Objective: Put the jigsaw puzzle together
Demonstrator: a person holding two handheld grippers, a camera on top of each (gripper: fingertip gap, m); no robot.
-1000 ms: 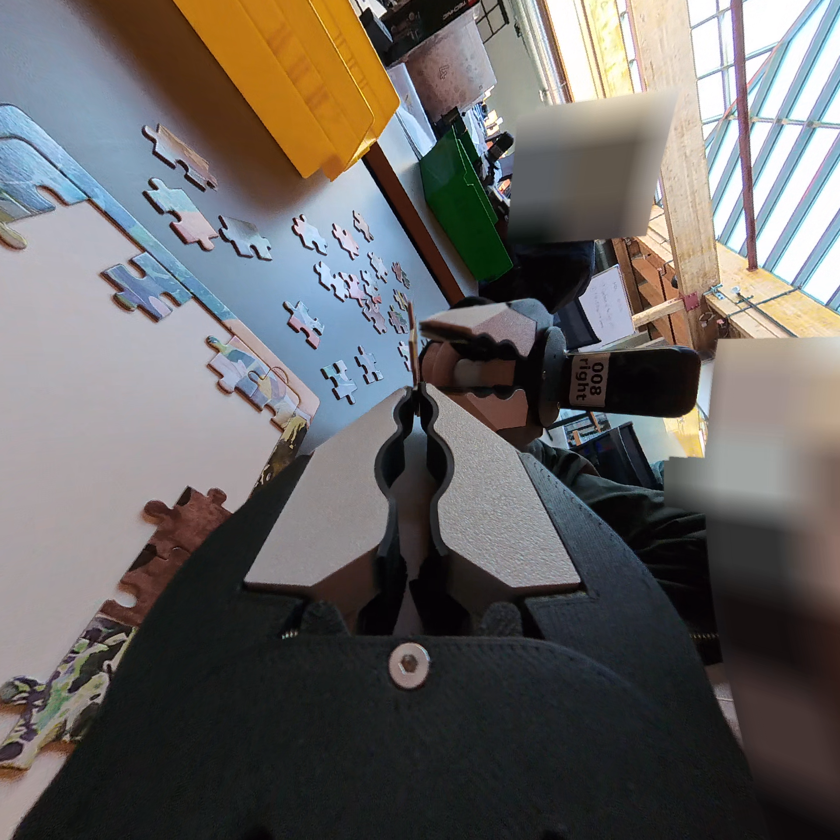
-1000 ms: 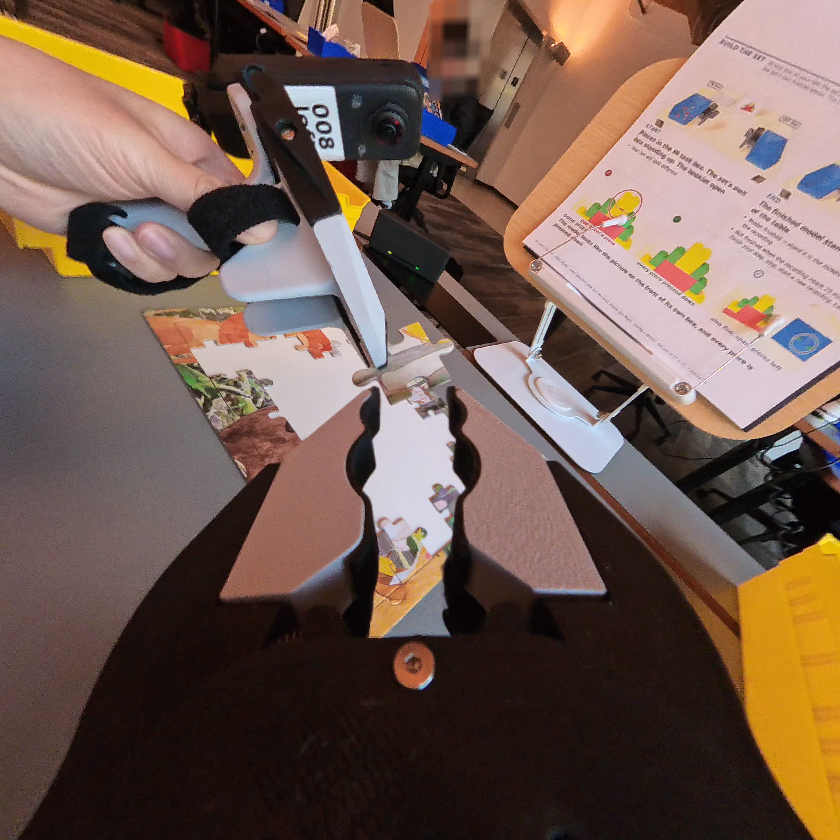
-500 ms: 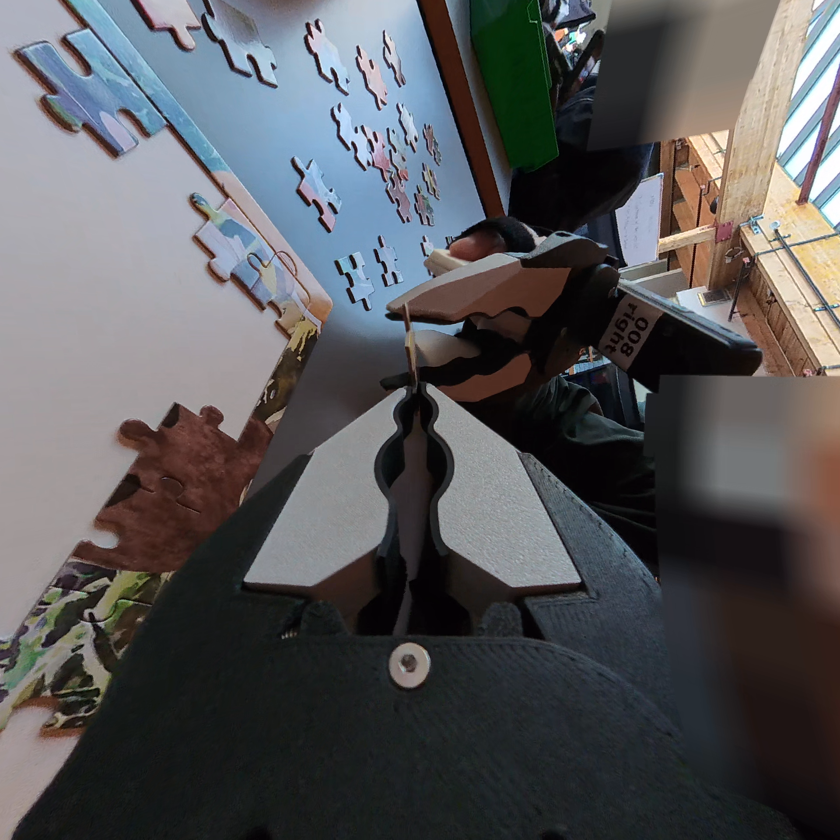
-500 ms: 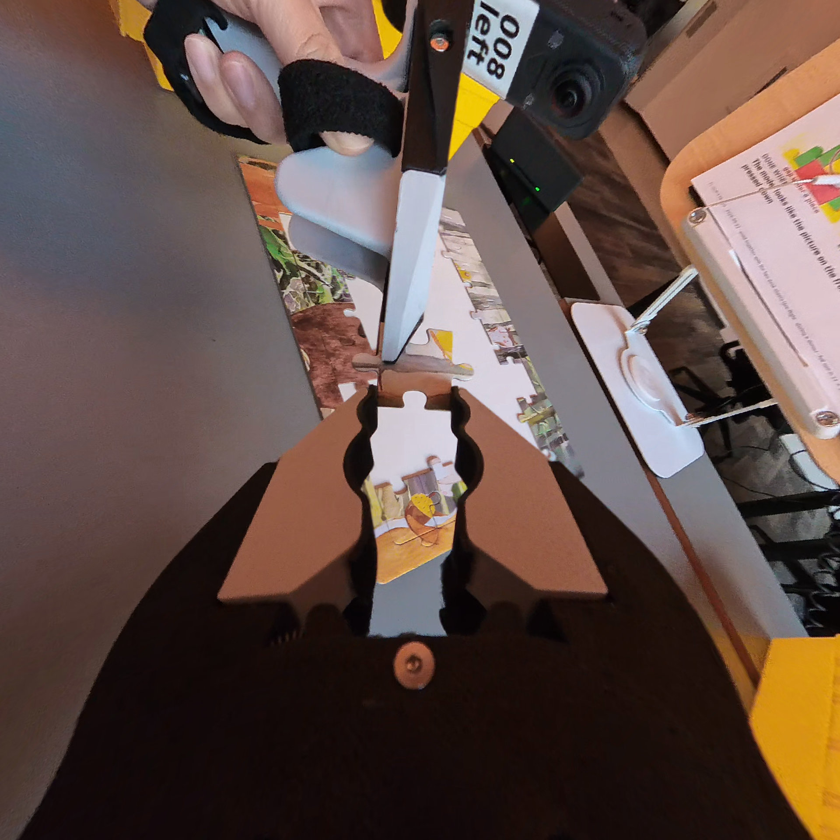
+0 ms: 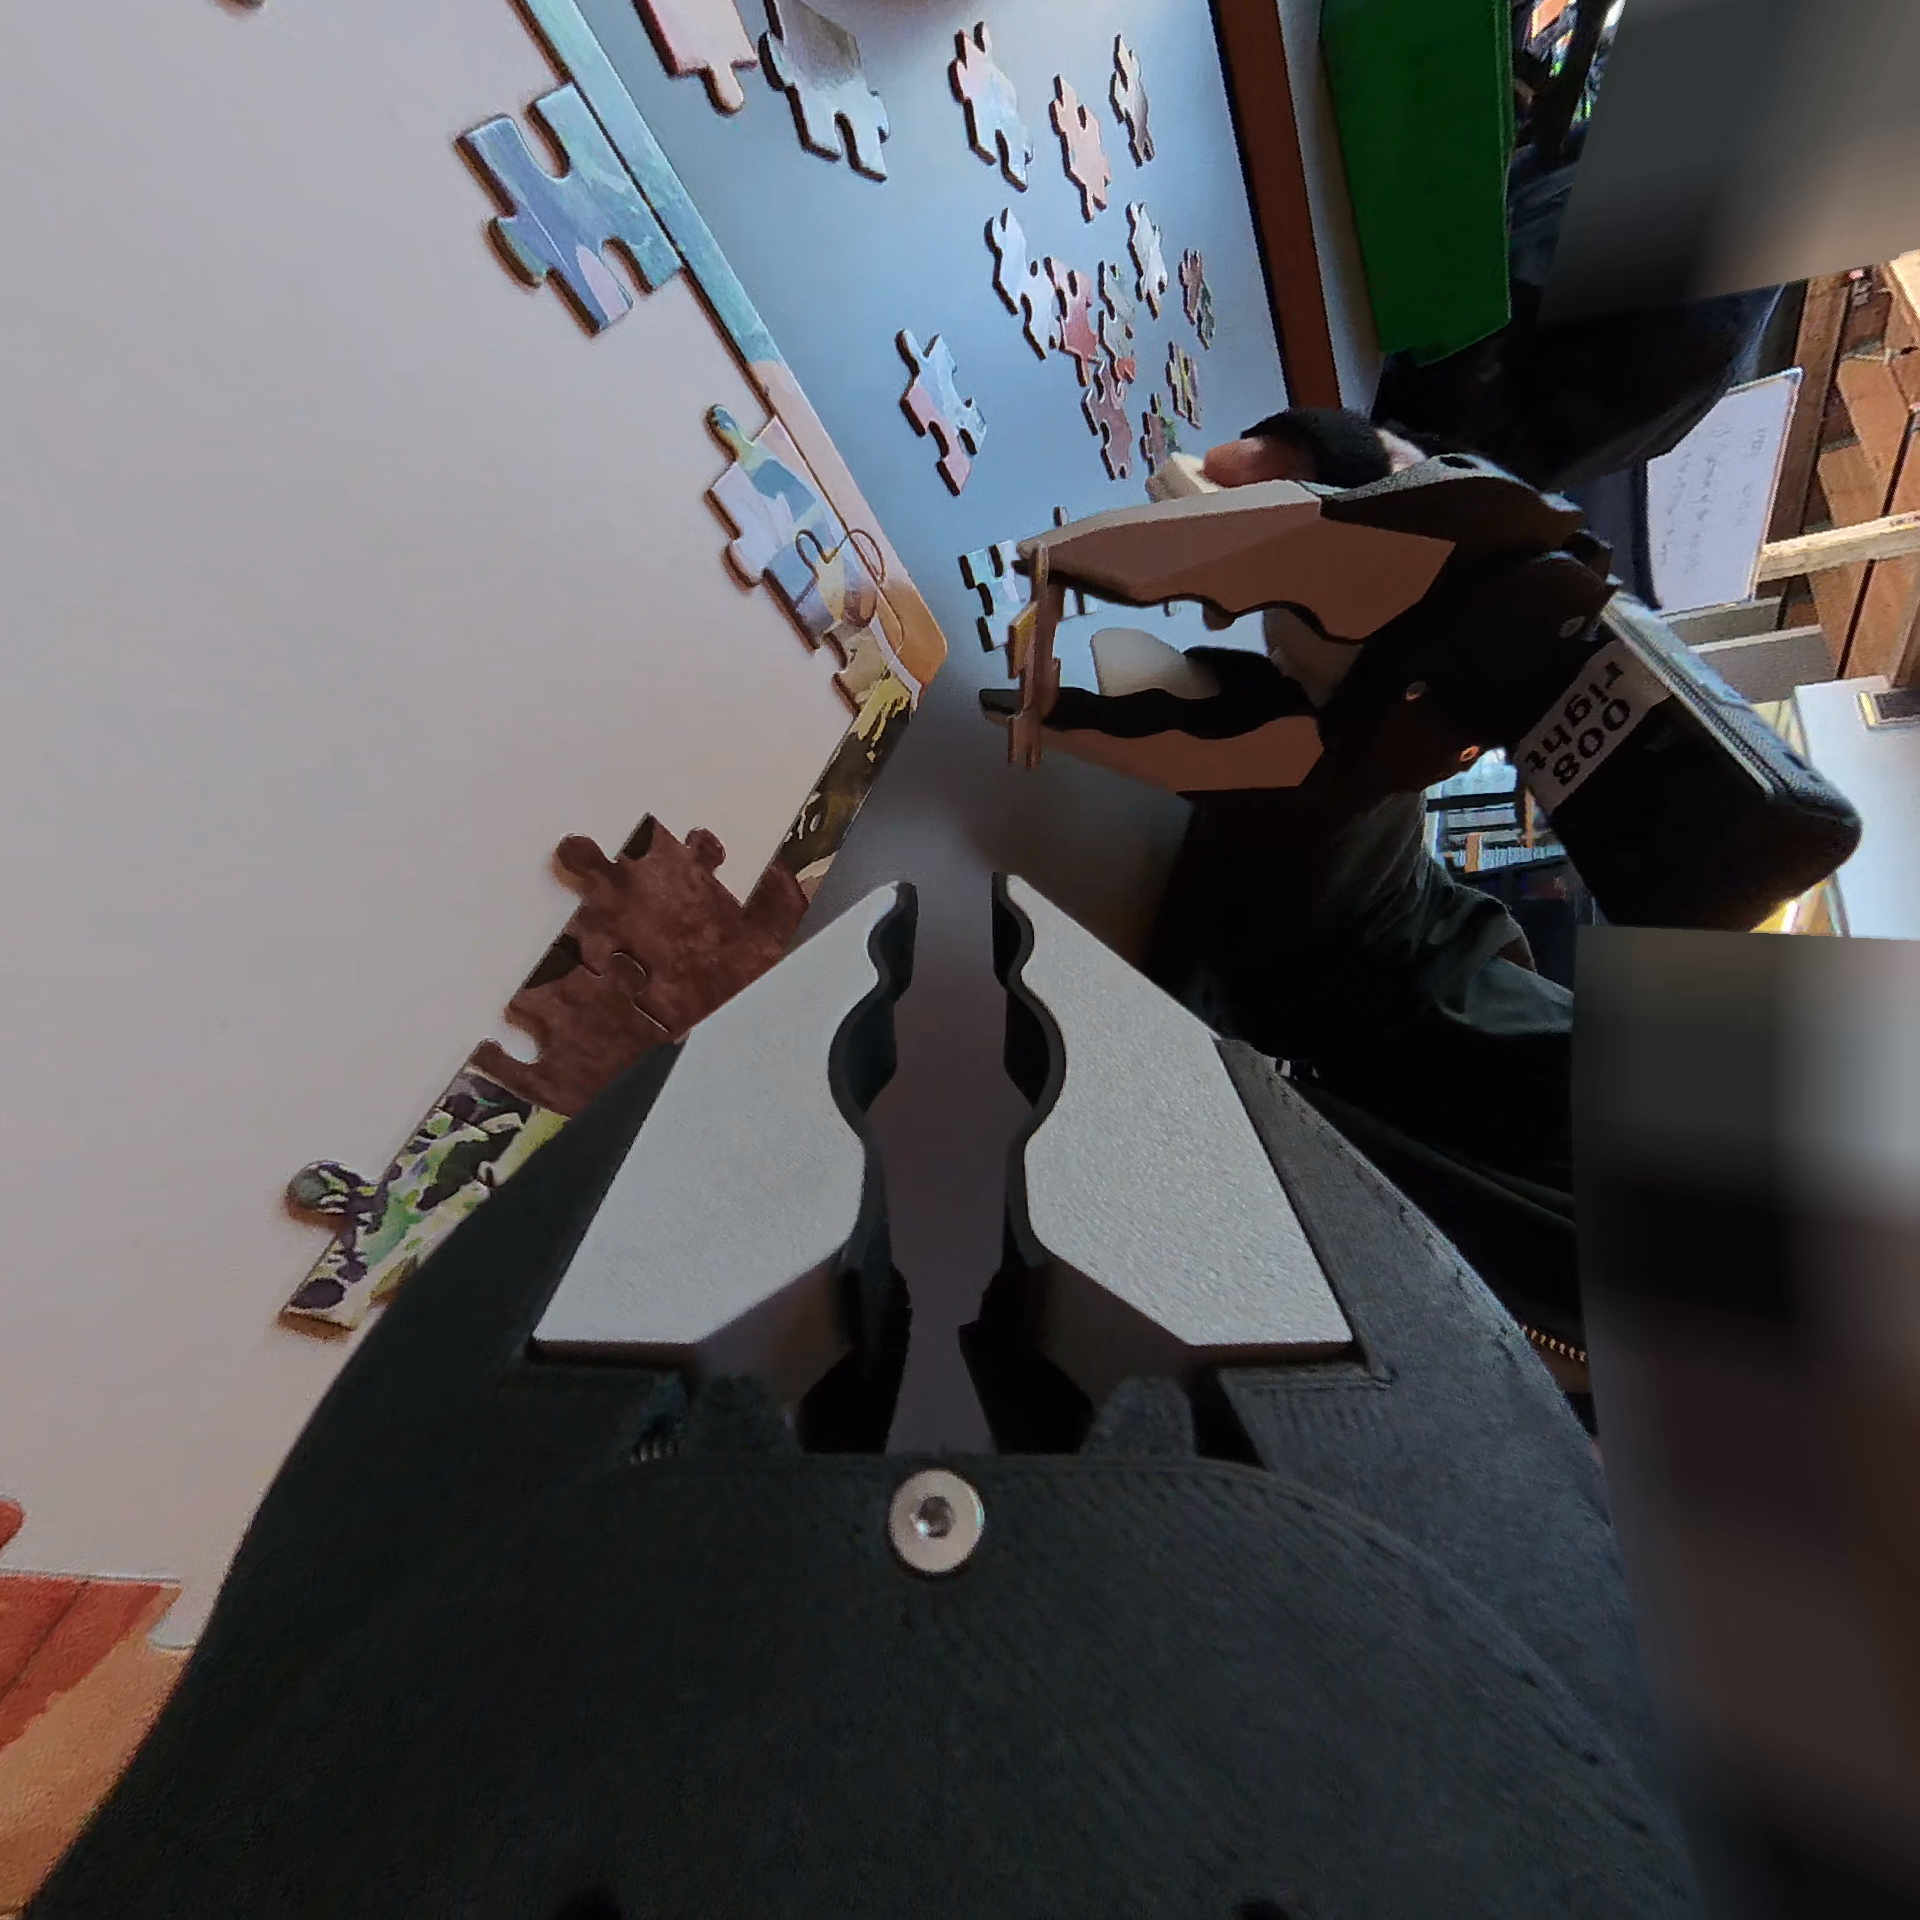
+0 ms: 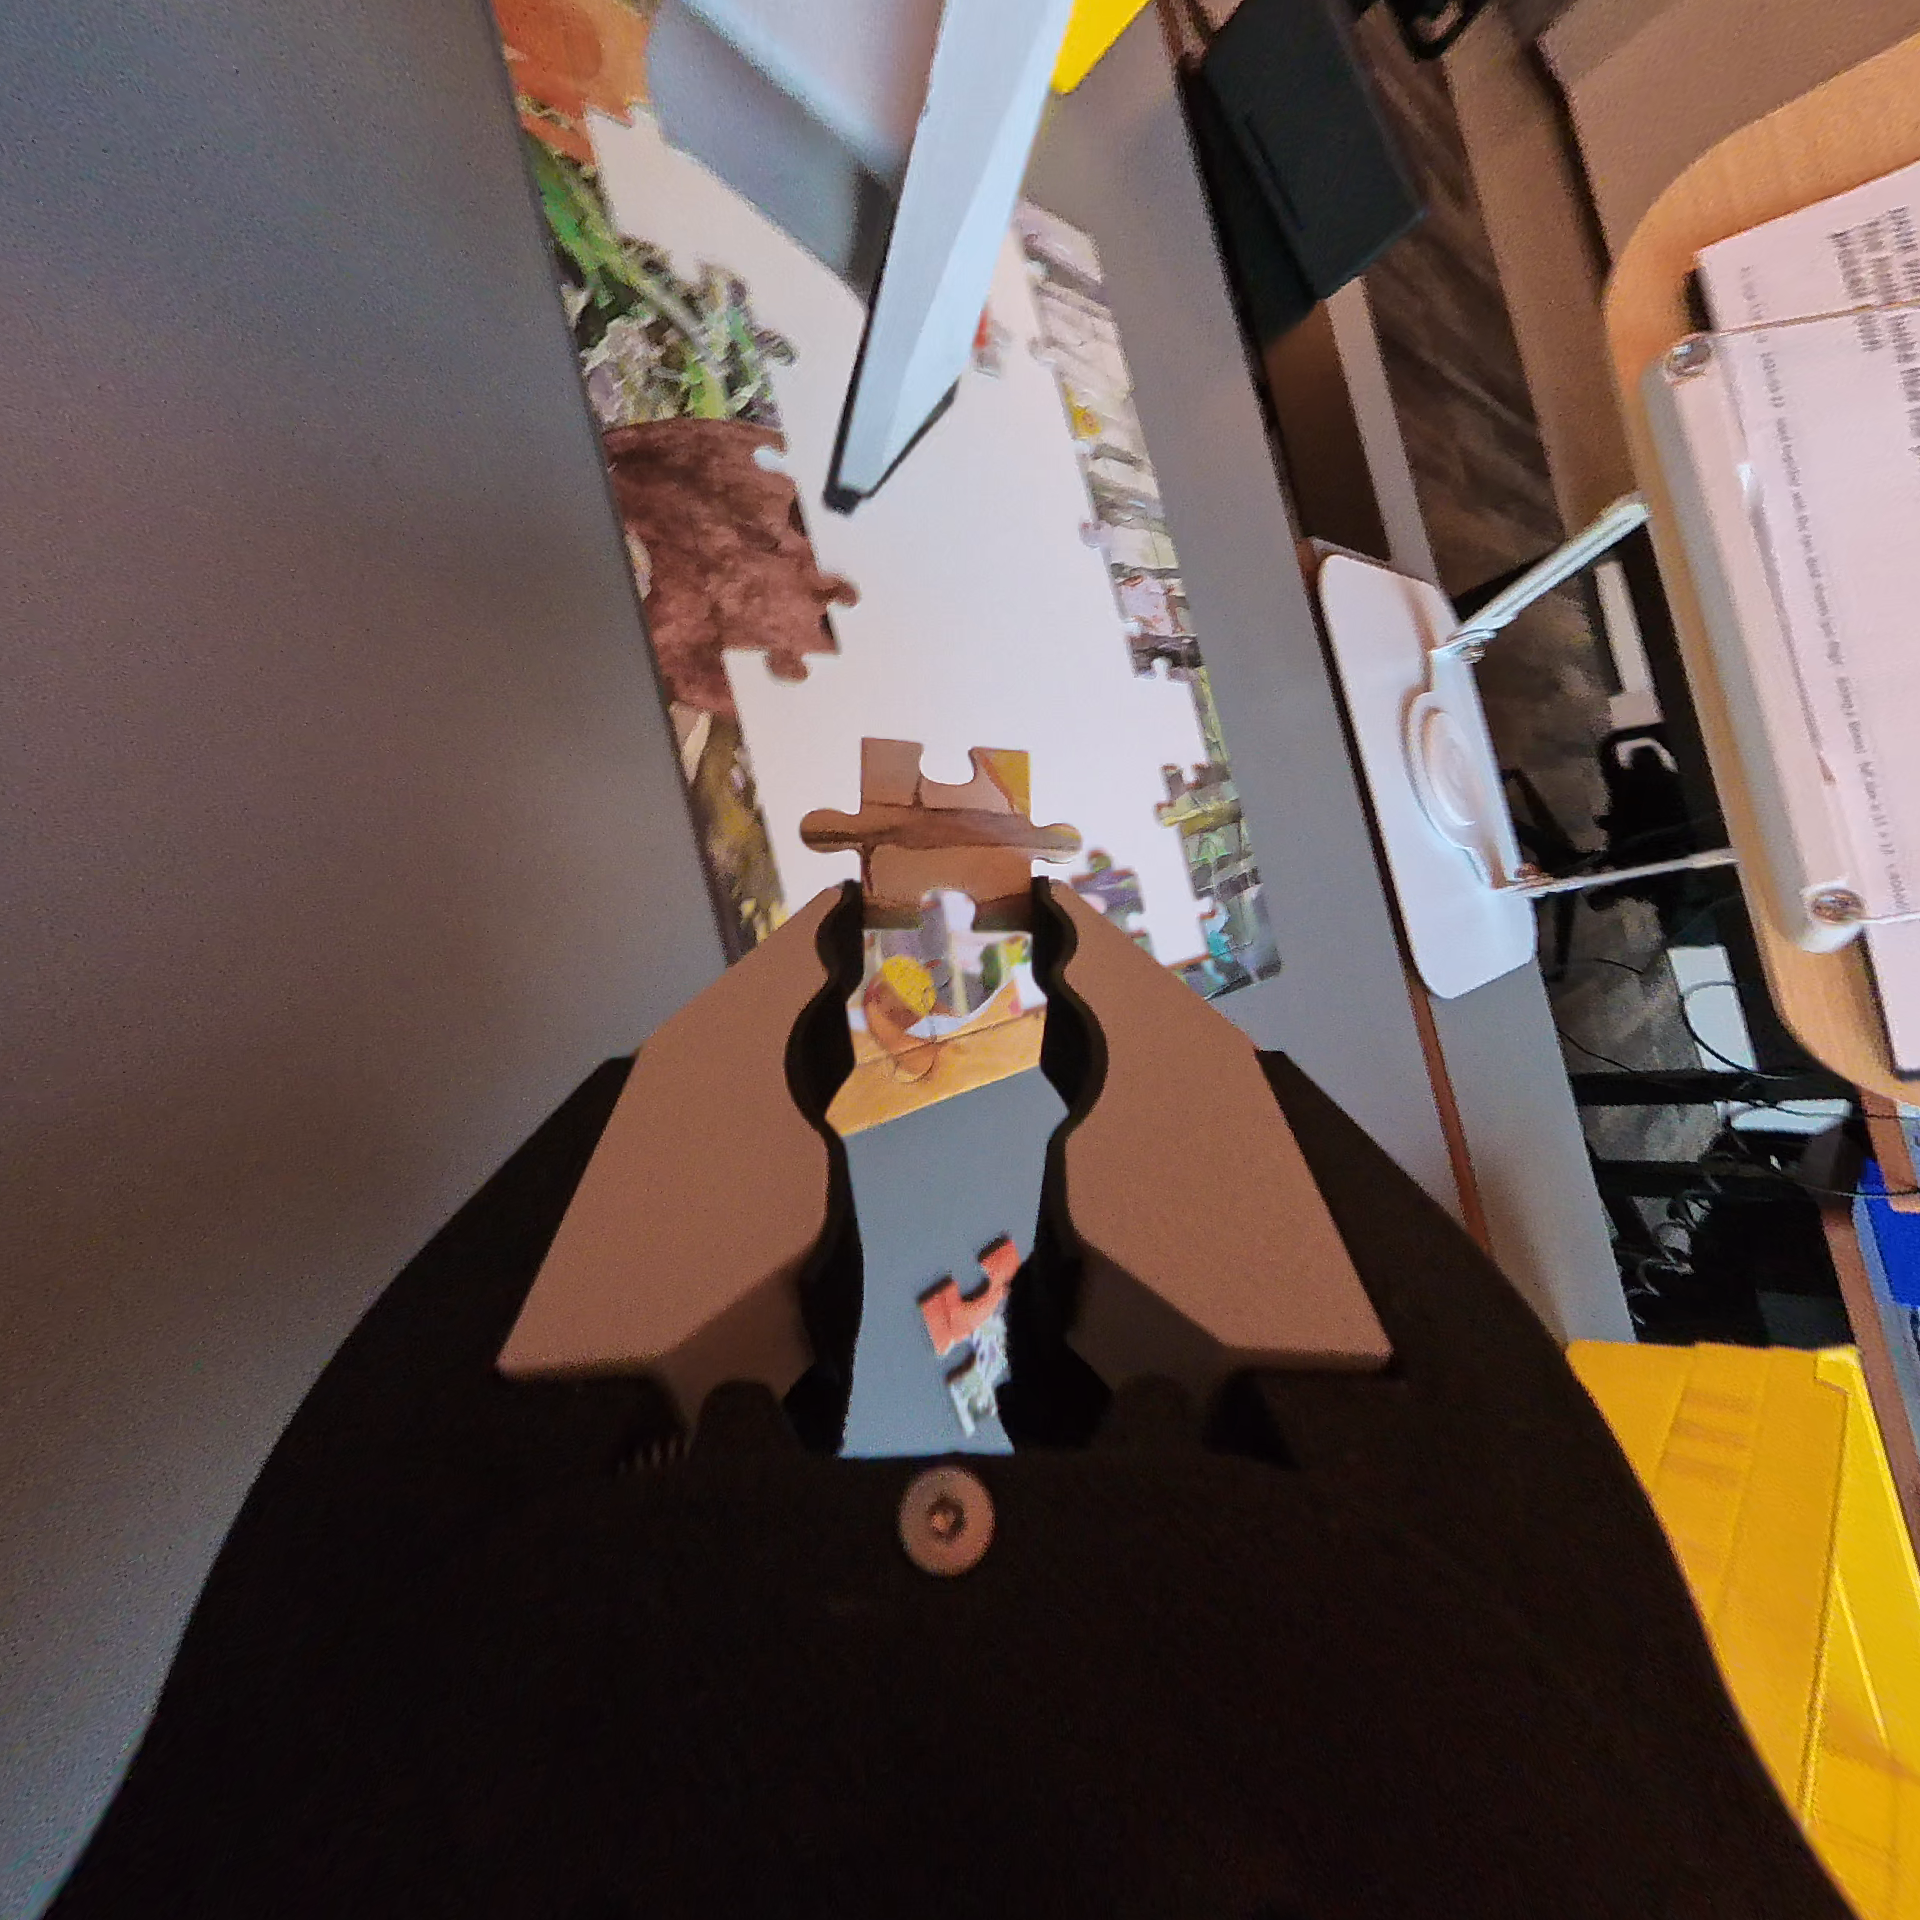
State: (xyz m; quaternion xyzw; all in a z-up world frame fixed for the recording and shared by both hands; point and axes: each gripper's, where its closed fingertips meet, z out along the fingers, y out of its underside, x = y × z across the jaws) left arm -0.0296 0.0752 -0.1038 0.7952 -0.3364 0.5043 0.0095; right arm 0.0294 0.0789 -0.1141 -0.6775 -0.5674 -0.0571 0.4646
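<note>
Right now the right gripper [image 6: 948,885] is clamped on a single puzzle piece [image 6: 940,821], pinching its near end between the fingertips so that most of the piece sticks out beyond them, held in the air above the puzzle board [image 6: 977,582]. From the left wrist view the same piece [image 5: 1031,665] appears edge-on, upright between the right gripper's [image 5: 1023,644] two fingers, just off the near right corner of the board [image 5: 312,623].

Meanwhile the left gripper [image 5: 953,902] has its fingers parted with nothing between them; only the grey table [image 5: 935,790] shows through the gap. In the right wrist view one of its pale fingers [image 6: 935,270] slants down over the board, its tip clear of the held piece.

The board serves as the tray: its middle is bare white, and only edge runs are filled, with a brown patch [image 5: 644,956] and a green leafy patch [image 5: 416,1216] along the near edge and bluish pieces [image 5: 571,218] along the right edge.

Loose pieces [image 5: 1081,301] lie scattered on the table to the right of the board. A green bin [image 5: 1423,166] stands beyond the table edge, its contents hidden. A yellow bin [image 6: 1766,1558] shows at the right of the right wrist view; whether it holds anything cannot be told.
</note>
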